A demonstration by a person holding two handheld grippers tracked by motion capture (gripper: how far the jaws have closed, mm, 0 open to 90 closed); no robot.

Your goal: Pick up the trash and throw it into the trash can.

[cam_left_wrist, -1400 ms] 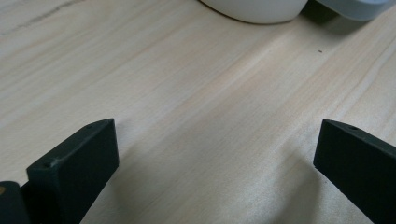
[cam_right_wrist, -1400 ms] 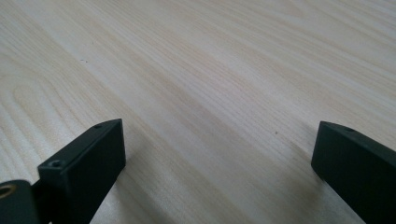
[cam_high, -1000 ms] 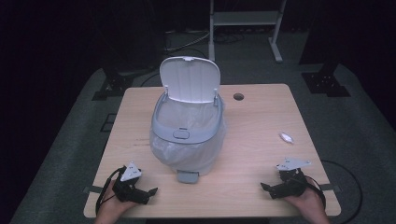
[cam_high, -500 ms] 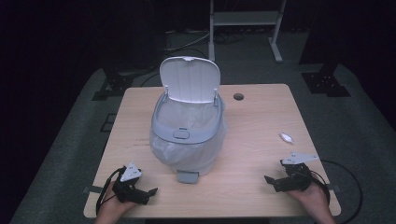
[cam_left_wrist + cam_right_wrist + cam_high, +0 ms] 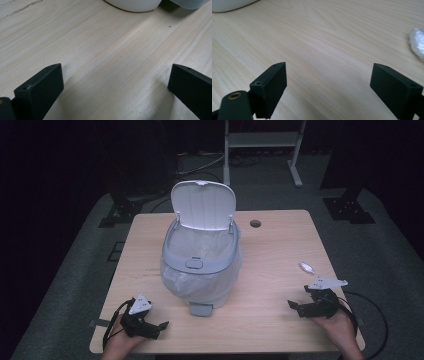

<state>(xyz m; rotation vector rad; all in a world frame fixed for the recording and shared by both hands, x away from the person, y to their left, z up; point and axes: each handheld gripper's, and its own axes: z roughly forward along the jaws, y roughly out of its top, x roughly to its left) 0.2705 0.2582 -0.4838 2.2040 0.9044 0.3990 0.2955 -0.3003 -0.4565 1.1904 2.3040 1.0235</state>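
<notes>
Jaws of the right gripper [image 5: 306, 307] stand wide apart with only bare wood between them, as the right gripper view shows; the gripper rests low at the near right corner of the table [image 5: 280, 255], held in the person's right hand [image 5: 340, 327], its grey three-cornered plate on top and its cable looping off past the table's right edge; a small crumpled white wad [image 5: 306, 267] lies on the wood just beyond and slightly to the right of it, near but not touching, and in the right gripper view the wad [image 5: 417, 43] sits off past the right jaw, outside the gap. The left gripper [image 5: 152, 327] sits at the near left corner, also spread wide and holding nothing; in the left gripper view only tabletop lies between its jaws, with the base of the bin [image 5: 132, 5] at the top edge. That grey bin [image 5: 200, 270] stands in the middle of the table, well apart from both grippers, lined with a clear plastic bag, its white lid [image 5: 202, 212] tipped up and open toward the far side; its foot pedal [image 5: 200, 309] points at the near edge; a round hole [image 5: 255, 223] marks the far part of the table.
</notes>
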